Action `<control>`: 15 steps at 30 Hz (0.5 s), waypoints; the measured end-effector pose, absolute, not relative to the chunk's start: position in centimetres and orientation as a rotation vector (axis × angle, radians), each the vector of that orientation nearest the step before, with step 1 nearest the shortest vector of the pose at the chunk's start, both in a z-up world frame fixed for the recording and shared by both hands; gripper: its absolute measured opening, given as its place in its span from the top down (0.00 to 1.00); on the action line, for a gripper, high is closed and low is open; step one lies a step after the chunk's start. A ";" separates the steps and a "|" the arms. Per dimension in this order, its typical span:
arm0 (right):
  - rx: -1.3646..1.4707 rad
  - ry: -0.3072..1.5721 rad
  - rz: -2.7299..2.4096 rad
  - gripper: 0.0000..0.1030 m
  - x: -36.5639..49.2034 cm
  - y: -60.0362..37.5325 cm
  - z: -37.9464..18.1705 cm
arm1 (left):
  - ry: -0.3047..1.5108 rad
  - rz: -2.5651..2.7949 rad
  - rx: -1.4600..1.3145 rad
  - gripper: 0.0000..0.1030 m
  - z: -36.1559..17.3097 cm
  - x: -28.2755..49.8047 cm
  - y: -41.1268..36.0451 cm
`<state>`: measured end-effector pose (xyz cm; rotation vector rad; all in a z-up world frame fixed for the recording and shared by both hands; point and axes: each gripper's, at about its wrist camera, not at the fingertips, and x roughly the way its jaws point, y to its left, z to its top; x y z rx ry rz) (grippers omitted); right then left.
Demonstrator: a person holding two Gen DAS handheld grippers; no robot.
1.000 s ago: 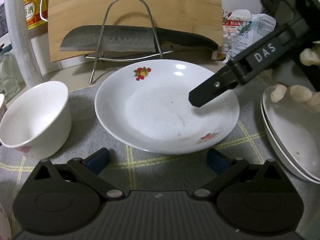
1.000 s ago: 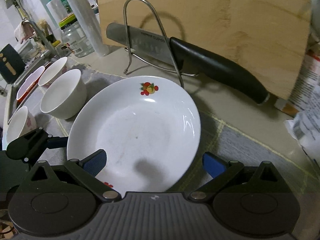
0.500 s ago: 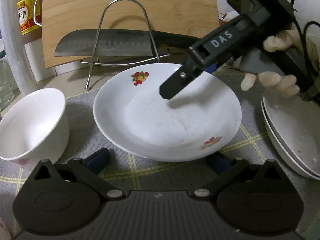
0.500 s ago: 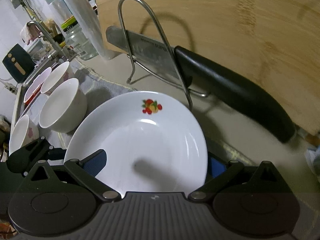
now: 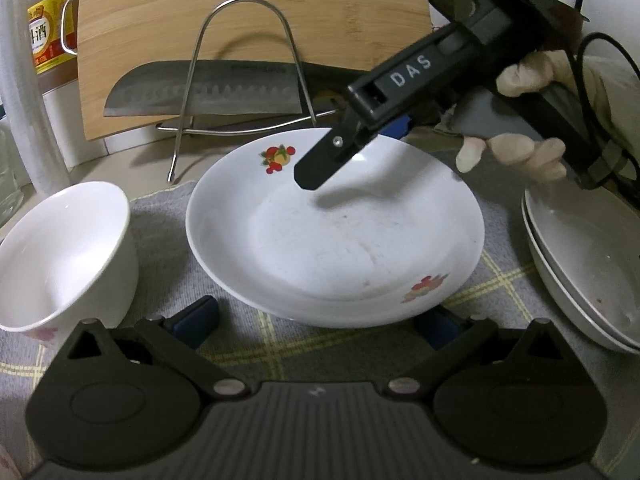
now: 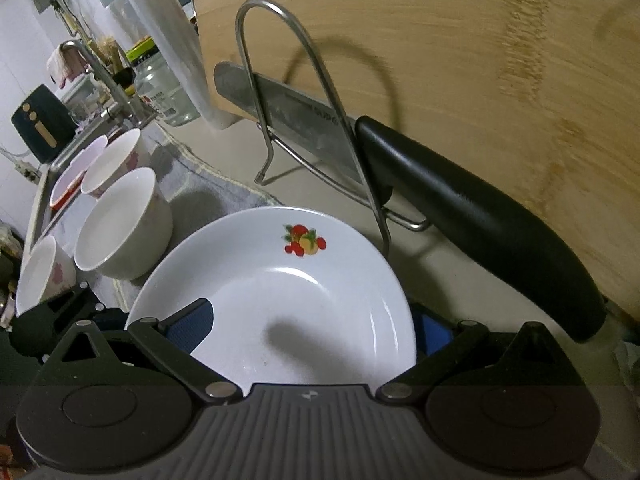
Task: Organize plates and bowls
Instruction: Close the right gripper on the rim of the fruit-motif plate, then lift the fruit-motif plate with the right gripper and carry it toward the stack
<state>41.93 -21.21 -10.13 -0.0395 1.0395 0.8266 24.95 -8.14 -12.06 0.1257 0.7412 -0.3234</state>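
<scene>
right gripper [image 6: 312,332] straddling the plate [image 5: 336,232] rim

jaws spread, one finger over the rim, one outside, seemingly to pinch it; plate lies on the desk mat; left gripper [image 5: 316,320] open, just short of it

You see a glossy glazed plate [image 5: 336,240] on woven grey cloth [image 5: 168,248], a grained wooden board [image 6: 460,72], polished wire rack [image 6: 304,92], and matt plastic tool [image 5: 316,322].

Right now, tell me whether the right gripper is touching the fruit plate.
Cannot tell. The right wrist view shows the right gripper open astride the plate rim, one finger over it, one outside; neither view shows contact or a gap plainly.
</scene>
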 end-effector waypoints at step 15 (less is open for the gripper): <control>-0.021 1.042 0.845 0.03 42.1 -21.1 -9.8 | 0.706 -0.348 0.176 0.02 -11.8 24.7 -8.2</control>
